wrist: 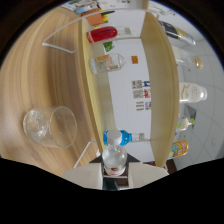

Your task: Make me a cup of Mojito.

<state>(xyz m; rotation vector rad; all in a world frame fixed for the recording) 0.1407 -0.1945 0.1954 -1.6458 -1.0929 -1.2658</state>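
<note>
I am holding a small clear bottle (pixel 115 160) clenched in the hand-held gripper (pixel 115 172), near the shelf (pixel 95 95) edge. It could be slipping out if I am tilting fast. I am counting one empty glass (pixel 50 127) on the tabletop (pixel 30 75) and three bottles shelved.

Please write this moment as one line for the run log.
gripper: shut on small clear bottle | empty glass: on wooden table, beside the fingers | shelf: more bottles beyond | pour: not yet done
</note>
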